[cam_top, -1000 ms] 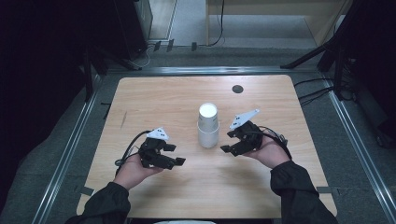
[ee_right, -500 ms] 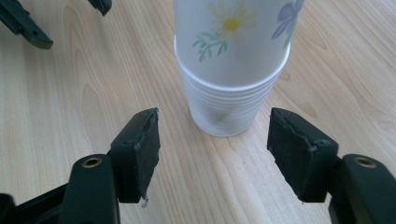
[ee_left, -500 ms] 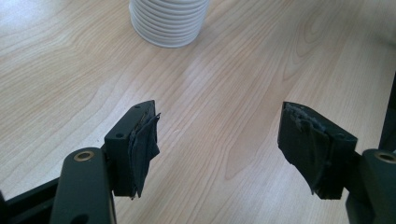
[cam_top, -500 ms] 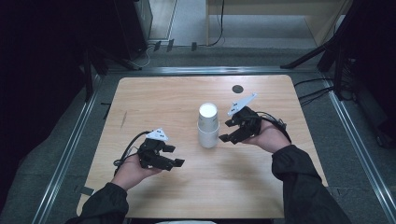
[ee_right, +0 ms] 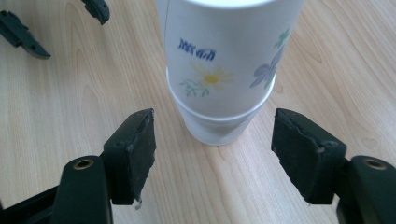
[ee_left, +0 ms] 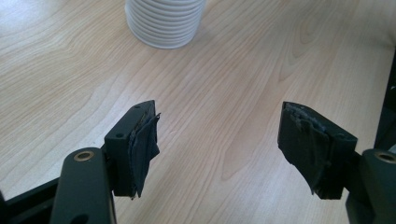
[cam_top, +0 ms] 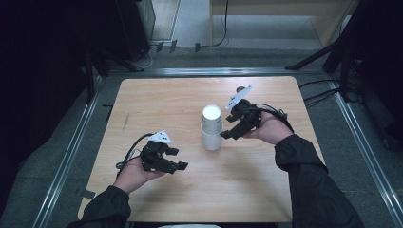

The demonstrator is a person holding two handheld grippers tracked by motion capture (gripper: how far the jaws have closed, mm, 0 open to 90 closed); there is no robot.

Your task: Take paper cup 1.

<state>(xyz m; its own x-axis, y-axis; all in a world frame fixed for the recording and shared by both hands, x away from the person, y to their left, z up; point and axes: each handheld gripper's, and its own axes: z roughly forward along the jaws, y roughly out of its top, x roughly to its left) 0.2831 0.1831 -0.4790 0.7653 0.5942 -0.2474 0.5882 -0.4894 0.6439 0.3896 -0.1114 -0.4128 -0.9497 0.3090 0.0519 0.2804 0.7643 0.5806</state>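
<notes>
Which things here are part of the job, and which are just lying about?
In the job: cup stack; right gripper, jaws just opening, stack ahead of them.
Lying about: left gripper, open, off aside; dark disc behind the right gripper.

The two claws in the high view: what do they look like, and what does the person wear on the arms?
Both the left claw and the right claw are black, with two jaws lined by worn dark pads. Each carries a grey three-cornered plate on top and trails a black cable. The person wears dark long sleeves.
</notes>
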